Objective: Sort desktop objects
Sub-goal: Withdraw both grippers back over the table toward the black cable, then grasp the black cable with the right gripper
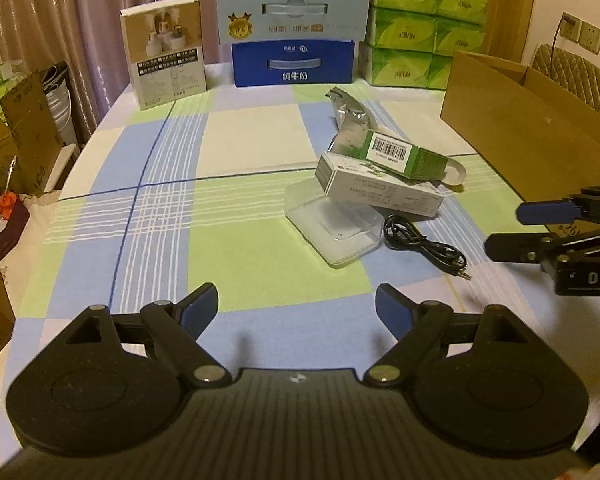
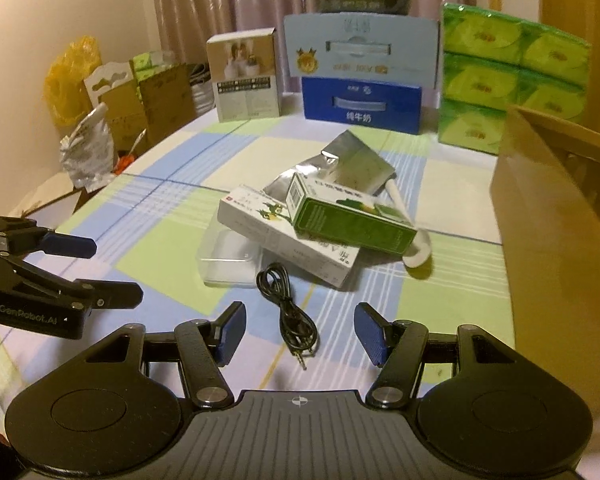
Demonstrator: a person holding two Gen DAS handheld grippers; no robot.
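A pile lies mid-table: a green carton (image 1: 404, 156) (image 2: 348, 220) rests on a white medicine box (image 1: 380, 190) (image 2: 288, 246), which overlaps a clear plastic case (image 1: 332, 226) (image 2: 228, 260). A silver foil pouch (image 1: 350, 120) (image 2: 348, 164) and a white handled tool (image 1: 454, 170) (image 2: 416, 254) lie behind. A coiled black audio cable (image 1: 424, 246) (image 2: 290, 312) lies in front. My left gripper (image 1: 296, 308) (image 2: 112, 270) is open and empty, short of the pile. My right gripper (image 2: 298, 330) (image 1: 504, 226) is open, its fingers either side of the cable's plug end.
An open brown cardboard box (image 1: 532, 128) (image 2: 560, 216) stands at the right. At the back stand a white product box (image 1: 166, 52), blue milk cartons (image 1: 294, 62) and green tissue packs (image 1: 416, 28). Boxes and bags crowd the floor at the left (image 1: 16, 128).
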